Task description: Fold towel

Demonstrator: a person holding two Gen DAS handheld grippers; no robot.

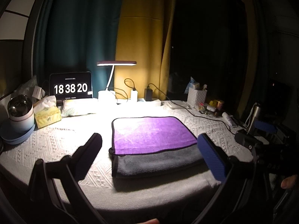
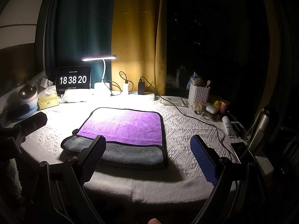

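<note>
Towel [image 2: 119,128] lies on the bench [image 2: 183,127] folded once, purple layer over grey. Left hand-held gripper [image 1: 149,155] and right hand-held gripper [image 2: 149,155] both gape wide, empty, near its front edge. Next, probably: pinch one side's corners for a second fold.

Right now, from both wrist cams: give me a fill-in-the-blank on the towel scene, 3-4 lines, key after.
1. The towel lies folded, its top layer ____ and the layer under it grey.
2. The clock reads 18 38 ____.
3. Both the left gripper and the right gripper are ____, holding nothing.
4. The lit lamp stands just to the ____ of the clock.

Missing words: purple; 20; open; right
</note>
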